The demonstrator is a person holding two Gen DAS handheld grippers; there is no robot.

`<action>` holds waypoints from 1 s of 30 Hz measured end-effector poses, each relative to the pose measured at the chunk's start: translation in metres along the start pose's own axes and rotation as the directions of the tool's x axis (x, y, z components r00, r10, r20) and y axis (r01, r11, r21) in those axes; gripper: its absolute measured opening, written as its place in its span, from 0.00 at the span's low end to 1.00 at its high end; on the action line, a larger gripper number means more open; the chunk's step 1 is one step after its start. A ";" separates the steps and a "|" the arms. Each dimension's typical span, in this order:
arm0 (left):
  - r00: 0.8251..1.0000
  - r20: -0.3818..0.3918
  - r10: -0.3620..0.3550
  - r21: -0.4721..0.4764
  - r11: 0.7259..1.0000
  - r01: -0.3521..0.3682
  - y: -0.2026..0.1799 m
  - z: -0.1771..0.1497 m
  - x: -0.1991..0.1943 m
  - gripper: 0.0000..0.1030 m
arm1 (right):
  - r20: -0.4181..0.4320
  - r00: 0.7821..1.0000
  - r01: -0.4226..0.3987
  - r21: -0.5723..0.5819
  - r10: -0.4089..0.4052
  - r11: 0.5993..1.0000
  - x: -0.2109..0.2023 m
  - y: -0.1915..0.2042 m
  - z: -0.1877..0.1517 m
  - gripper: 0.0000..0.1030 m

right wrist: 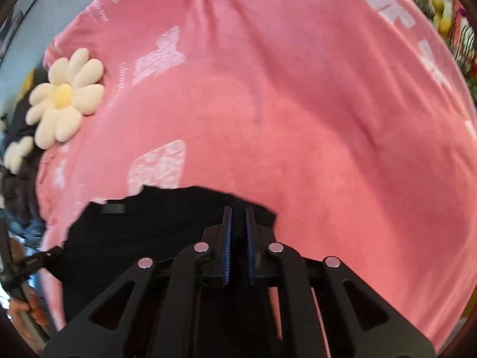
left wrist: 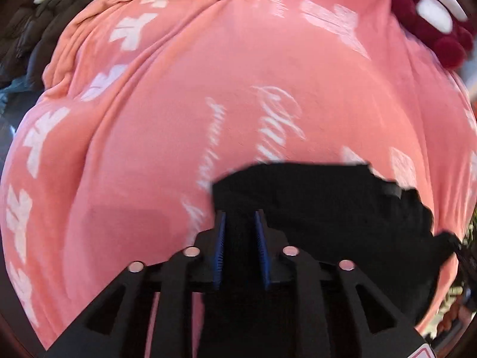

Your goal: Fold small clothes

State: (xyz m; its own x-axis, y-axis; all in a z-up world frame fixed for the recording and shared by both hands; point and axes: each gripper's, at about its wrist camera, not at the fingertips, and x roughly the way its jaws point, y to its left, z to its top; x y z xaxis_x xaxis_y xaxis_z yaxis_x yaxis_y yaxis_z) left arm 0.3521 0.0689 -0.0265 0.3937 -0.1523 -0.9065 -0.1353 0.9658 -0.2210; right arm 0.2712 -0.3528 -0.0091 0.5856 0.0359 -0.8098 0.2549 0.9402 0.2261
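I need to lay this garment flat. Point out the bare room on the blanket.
The broad middle of the pink fleece blanket is free, ahead of the black garment both grippers hold. It is crowded at the left edge, by the cream daisy-shaped plush cushion, and at the far right corner, by the dark red plush toy.

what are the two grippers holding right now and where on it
Both hold the black fabric garment: left gripper and right gripper each pinch its far edge.

Black garment (left wrist: pixel 313 203); pink blanket (left wrist: pixel 184 125) with white butterflies; cream, yellow-centred flower (right wrist: pixel 64 98).
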 end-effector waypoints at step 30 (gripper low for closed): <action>0.986 0.072 -0.148 0.062 0.988 0.143 0.000 -0.044 -0.056 0.63 | -0.018 0.999 -0.047 -0.124 0.045 0.991 -0.034 -0.023 -0.068 0.10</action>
State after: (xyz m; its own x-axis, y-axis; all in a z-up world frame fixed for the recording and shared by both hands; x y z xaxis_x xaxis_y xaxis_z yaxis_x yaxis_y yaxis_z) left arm 0.2897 0.0680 0.0083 0.4737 -0.2778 -0.8357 -0.0209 0.9451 -0.3260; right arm 0.1929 -0.3528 -0.0237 0.5825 0.0845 -0.8084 0.1299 0.9721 0.1953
